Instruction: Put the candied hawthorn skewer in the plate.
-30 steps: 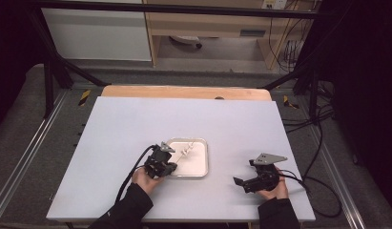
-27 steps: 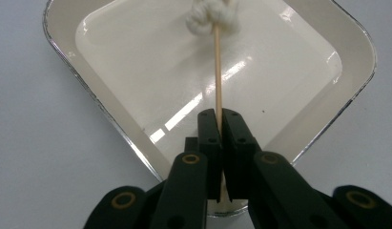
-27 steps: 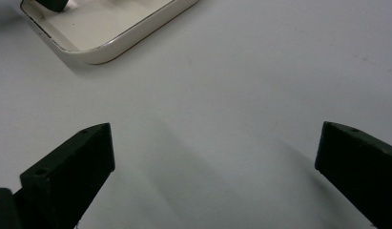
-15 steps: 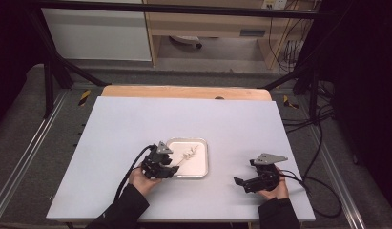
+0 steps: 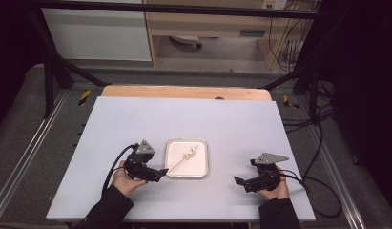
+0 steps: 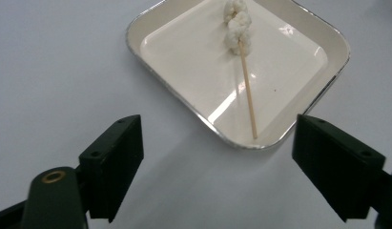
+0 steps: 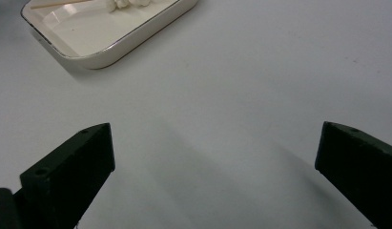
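A square white tray (image 5: 201, 171) (image 6: 308, 33) (image 7: 136, 40) with a metal rim lies near the table's front middle. In it rests a wooden skewer (image 5: 177, 165) (image 6: 247, 93) carrying white lumps (image 6: 237, 24) (image 5: 190, 153) at its far end. My left gripper (image 5: 161, 172) (image 6: 217, 162) sits just left of the tray, aimed at its near edge; its jaws have just been opening and now stand open with nothing between them. At the front right, well clear of the tray, my right gripper (image 5: 240, 182) (image 7: 212, 176) rests open and empty.
The pale table top (image 5: 184, 119) has a wooden strip (image 5: 184, 92) along its far edge. Metal rails run down both sides, and cables (image 5: 317, 138) trail off the right side. A shelf unit and white cabinet stand beyond the table.
My left gripper has let go of the skewer, opened its jaws and drawn back to the left of the tray. The skewer now lies in the tray. The right gripper has stayed put.
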